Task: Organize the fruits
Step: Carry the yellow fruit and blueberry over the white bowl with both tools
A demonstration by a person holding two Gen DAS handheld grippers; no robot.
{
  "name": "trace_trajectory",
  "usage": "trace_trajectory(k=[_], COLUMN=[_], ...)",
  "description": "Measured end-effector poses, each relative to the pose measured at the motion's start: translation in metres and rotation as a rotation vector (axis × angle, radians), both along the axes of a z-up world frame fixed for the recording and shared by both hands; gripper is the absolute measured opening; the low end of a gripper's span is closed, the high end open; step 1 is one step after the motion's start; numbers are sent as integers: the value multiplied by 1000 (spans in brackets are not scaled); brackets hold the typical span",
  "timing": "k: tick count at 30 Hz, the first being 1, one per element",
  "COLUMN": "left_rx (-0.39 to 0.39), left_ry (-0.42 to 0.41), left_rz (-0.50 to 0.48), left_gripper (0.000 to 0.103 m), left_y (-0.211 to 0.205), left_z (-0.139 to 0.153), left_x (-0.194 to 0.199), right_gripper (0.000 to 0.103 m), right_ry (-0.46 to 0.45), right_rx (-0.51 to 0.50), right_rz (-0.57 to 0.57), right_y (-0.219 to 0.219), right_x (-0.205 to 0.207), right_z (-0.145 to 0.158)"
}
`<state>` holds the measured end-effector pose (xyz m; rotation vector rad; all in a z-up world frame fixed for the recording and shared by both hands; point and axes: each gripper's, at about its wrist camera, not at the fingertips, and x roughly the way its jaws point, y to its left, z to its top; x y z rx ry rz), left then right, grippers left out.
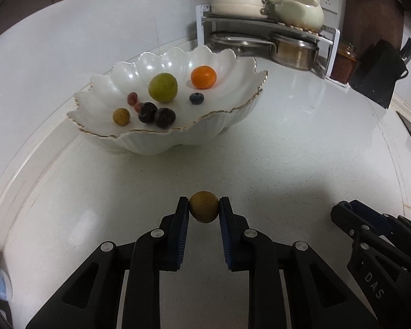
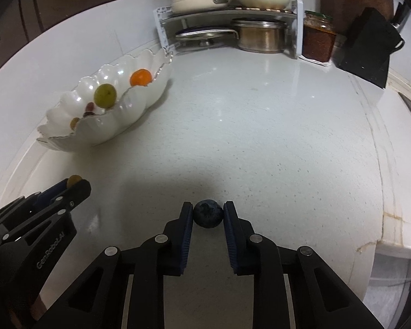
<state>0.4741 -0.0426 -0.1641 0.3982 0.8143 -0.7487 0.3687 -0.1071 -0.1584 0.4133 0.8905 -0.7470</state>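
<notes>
Left hand-held gripper [image 1: 204,207]: I have it closed on a small yellow-brown fruit [image 1: 203,206], pinched between both pads, low over the counter [image 1: 287,150]; I cannot tell whether the fruit touches the surface.
Right hand-held gripper [image 2: 208,213]: my pads sit either side of a dark blueberry [image 2: 208,213], touching or just short of it; I cannot tell which. The berry rests on the counter.
Fruit axes: both fruits look nearly round, so I see no clear long axis or pointing direction on either.
Bowl [image 1: 233,120]: white, scalloped, gold-edged, ahead and to my left near the wall; its long axis runs from near-left to far-right in the left view.
Bowl contents: a green fruit [image 1: 163,87] at the middle, an orange [image 1: 203,77] toward the far-right end, one blueberry [image 1: 196,98] between them, two dark round fruits [image 1: 156,115] and a small yellow-brown one [image 1: 121,116] at the near-left end.
Back corner: a rack [image 1: 265,24] with pots and cream dishes, a jar [image 2: 317,38] beside it.
</notes>
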Motion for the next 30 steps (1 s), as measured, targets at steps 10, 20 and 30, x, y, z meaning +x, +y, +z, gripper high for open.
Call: trace_trajectory(k=[10,20,30], left_rx=[-79,-143,-178], left_ry=[-8,-72,-127], left_rz=[127,290,399], left_gripper=[23,23,23], left_y=[22,42,50], left_z=[32,71,99], left_x=[-19,-34,-56], right_gripper=[24,24,24], right_ry=[-55,-143,-219], right_rx=[-22,-85,-161], right_rz=[152,285,412], right_y=[6,13,12], right_x=[3,9,5], right_z=[28,68,108])
